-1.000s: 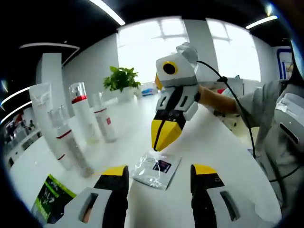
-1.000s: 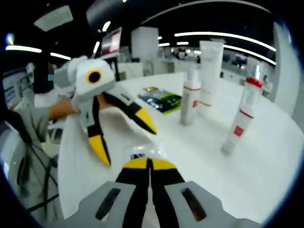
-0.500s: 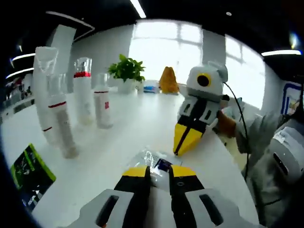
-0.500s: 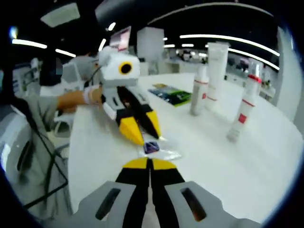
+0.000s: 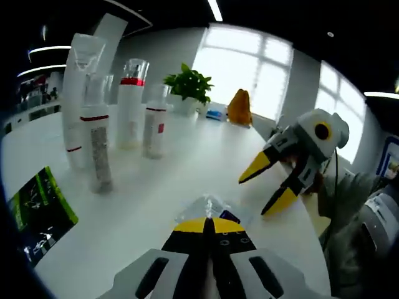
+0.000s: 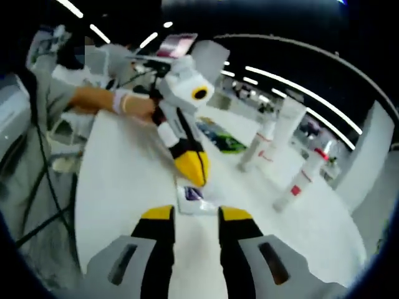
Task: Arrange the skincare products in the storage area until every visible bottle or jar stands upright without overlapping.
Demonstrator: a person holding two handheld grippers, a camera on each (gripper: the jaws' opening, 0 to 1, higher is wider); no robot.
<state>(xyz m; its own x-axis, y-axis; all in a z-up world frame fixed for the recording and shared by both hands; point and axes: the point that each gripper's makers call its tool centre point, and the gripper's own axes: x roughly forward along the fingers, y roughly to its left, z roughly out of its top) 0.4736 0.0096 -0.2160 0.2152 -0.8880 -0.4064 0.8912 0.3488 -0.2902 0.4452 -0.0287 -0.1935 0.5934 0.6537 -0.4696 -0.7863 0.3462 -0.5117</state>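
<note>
A clear sachet (image 5: 209, 210) with a dark label lies on the white table (image 5: 162, 180), and my left gripper (image 5: 207, 225) is shut on its near edge. My right gripper (image 5: 265, 187) hangs open to the right of it, jaws apart and off the sachet. In the right gripper view my right gripper (image 6: 196, 215) stands open just short of the sachet (image 6: 194, 198), with the left gripper (image 6: 191, 176) pinching its far edge. Upright at the left stand a tall white tube (image 5: 81, 93), a red-banded bottle (image 5: 131, 103), a small bottle (image 5: 154, 123) and a nearer bottle (image 5: 98, 148).
A green and black packet (image 5: 37, 208) lies flat at the near left. A potted plant (image 5: 190, 84) and an orange object (image 5: 239, 107) stand at the far edge. A person's hand (image 6: 128, 103) and grey sleeve hold the left gripper. The table edge runs close on the right.
My left gripper has shut on the sachet. My right gripper, shut before, has opened and drawn back from the sachet. Both views have swung with the hands.
</note>
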